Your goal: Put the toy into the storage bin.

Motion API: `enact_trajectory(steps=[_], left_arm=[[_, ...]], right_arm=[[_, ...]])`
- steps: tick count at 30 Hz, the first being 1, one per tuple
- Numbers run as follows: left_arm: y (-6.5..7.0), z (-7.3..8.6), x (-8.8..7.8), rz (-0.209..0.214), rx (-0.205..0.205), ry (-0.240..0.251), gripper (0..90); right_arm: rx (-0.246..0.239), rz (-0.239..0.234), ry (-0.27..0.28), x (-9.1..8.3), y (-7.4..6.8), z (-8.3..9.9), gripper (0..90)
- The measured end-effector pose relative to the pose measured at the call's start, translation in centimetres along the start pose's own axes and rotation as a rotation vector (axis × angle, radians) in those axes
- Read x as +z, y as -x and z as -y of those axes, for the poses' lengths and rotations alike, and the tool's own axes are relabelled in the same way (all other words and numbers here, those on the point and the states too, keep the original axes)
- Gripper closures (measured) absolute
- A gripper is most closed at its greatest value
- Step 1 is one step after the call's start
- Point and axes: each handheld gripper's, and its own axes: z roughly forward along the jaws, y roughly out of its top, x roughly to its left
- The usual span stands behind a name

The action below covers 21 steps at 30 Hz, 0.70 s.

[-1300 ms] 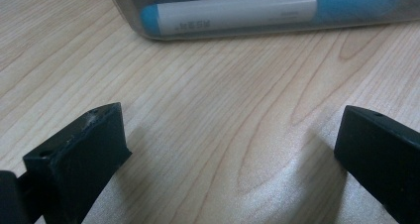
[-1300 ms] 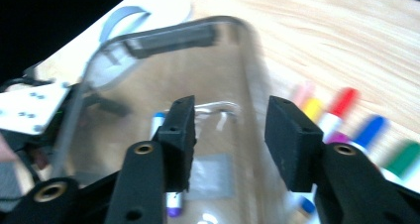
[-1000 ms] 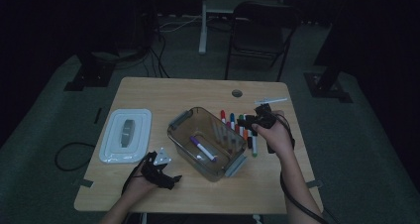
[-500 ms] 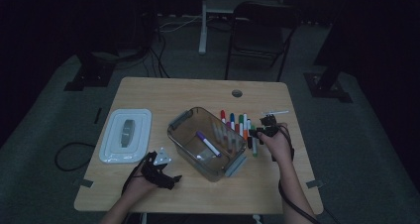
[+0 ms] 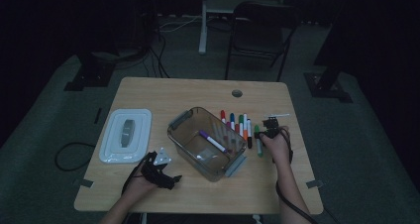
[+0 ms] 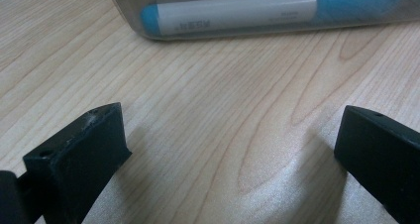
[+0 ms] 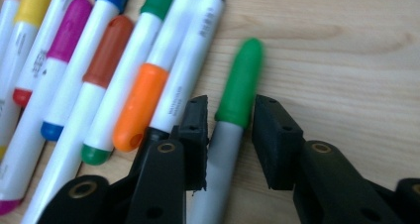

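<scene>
green pen lined up for r grab

green pen lies on counter, far right of pen row, beside bin. long axis runs along r gripper, between its jaws; jaws just been closing, small gaps left, not yet pinching. l gripper wide open, holds nothing.

Hand-held gripper over the pale wooden surface
Its black jaws stood wide apart, nothing between them; beyond lay a blue-capped white marker inside a clear plastic bin.

Lid left of bin, markers right, one marker inside
</scene>
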Motion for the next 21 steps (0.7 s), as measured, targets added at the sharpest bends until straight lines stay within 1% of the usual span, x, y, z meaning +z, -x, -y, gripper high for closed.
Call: enact_trajectory(steps=[1,2,3,5,7,8,9,10,11,12,13,14,15,16,17,18,19,20,21], left_arm=[[0.0,0.0,0.0,0.0,-0.001,0.0,0.4],[0.0,0.0,0.0,0.0,0.0,0.0,0.4],[0.0,0.0,0.0,0.0,0.0,0.0,0.4],[0.0,0.0,0.0,0.0,0.0,0.0,0.4],[0.0,0.0,0.0,0.0,-0.001,0.0,0.4],[0.0,0.0,0.0,0.0,-0.001,0.0,0.4],[0.0,0.0,0.0,0.0,-0.001,0.0,0.4],[0.0,0.0,0.0,0.001,-0.001,0.0,0.4],[0.0,0.0,0.0,0.0,-0.001,0.0,0.4],[0.0,0.0,0.0,0.001,-0.001,0.0,0.4],[0.0,0.0,0.0,0.0,-0.001,0.0,0.4],[0.0,0.0,0.0,0.0,-0.001,0.0,0.4],[0.0,0.0,0.0,0.001,0.0,0.0,0.4],[0.0,0.0,0.0,0.0,0.0,0.0,0.4],[0.0,0.0,0.0,0.0,0.0,0.0,0.4],[0.0,0.0,0.0,0.0,0.0,0.0,0.4],[0.0,0.0,0.0,0.0,0.0,0.0,0.4],[0.0,0.0,0.0,0.0,0.0,0.0,0.4],[0.0,0.0,0.0,0.0,-0.001,0.0,0.4]], right_arm=[[0.024,0.009,-0.003,-0.1,0.2,0.0,72.4],[0.05,0.02,0.005,-0.2,0.6,0.0,73.1],[0.05,0.02,0.005,-0.2,0.6,0.0,73.5],[0.075,0.01,0.0,-0.3,0.9,0.1,73.6],[0.085,0.005,0.016,-0.8,1.0,0.1,73.7],[0.078,-0.005,0.032,-1.7,0.9,-0.1,73.7],[0.078,-0.005,0.032,-1.7,0.9,-0.1,73.7],[0.073,-0.007,0.04,-2.1,0.8,-0.2,73.7],[0.055,-0.015,0.046,-2.9,0.5,-0.4,73.6],[0.046,-0.024,0.051,-3.3,0.3,-0.6,73.7],[0.034,-0.038,0.067,-4.2,-0.1,-0.9,73.7],[0.004,-0.066,0.084,-5.5,-0.9,-1.4,73.7],[0.004,-0.066,0.084,-5.5,-0.9,-1.4,73.7],[-0.022,-0.098,0.105,-6.9,-1.7,-1.9,73.8],[-0.022,-0.098,0.105,-6.9,-1.7,-1.9,73.8],[-0.053,-0.121,0.131,-8.1,-2.5,-2.5,73.8],[-0.053,-0.121,0.131,-8.1,-2.5,-2.5,73.8],[-0.064,-0.125,0.14,-8.6,-2.8,-2.7,73.8],[-0.073,-0.136,0.166,-9.3,-3.2,-2.9,73.8]])
